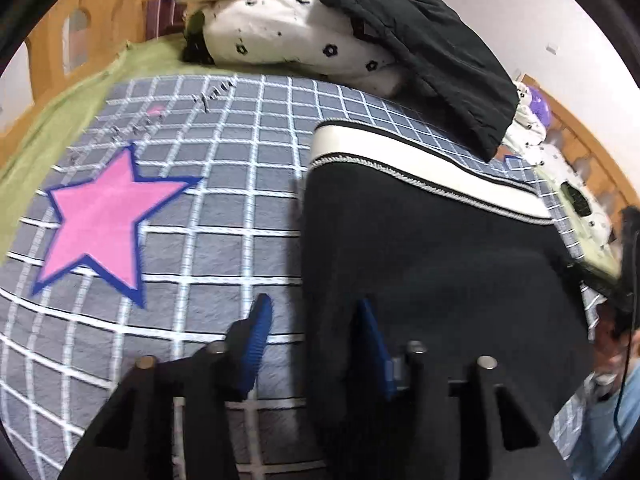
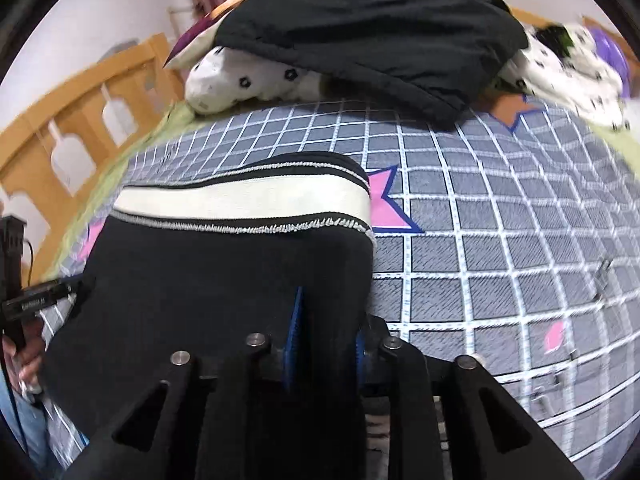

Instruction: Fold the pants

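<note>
Jaws on my left gripper (image 1: pixel 312 336) stood spread, one blue finger (image 1: pixel 256 344) over the checked bedspread (image 1: pixel 200 240) and the other over the black pants (image 1: pixel 420 260), so the cloth's left edge ran between them with nothing pinched. Whether either finger touched fabric I could not tell. My right gripper (image 2: pixel 326 344) also stood spread, its fingers straddling the right edge of the pants (image 2: pixel 224 280); the black cloth filled the gap between the pads, but I could not tell whether they gripped it or only bracketed it.

I recorded the pants lying flat on the bedspread, white waistband (image 1: pixel 420 164) at the far end, and judged them already doubled lengthwise.

Risks noted, as judgement:
- If I closed the left jaws as they stood, the outer finger could gather bedspread along with the pants, dragging the cover into the fold.
- Each gripper might catch the top layer only; the lower layer would then lag and the fold would come out skewed.
- Uneven lifting between the two sides would twist the waistband off square.
- A black jacket (image 1: pixel 420 52) and a spotted pillow (image 1: pixel 288 36) lay just beyond the waistband; carrying the near end too far forward could snag them.
</note>
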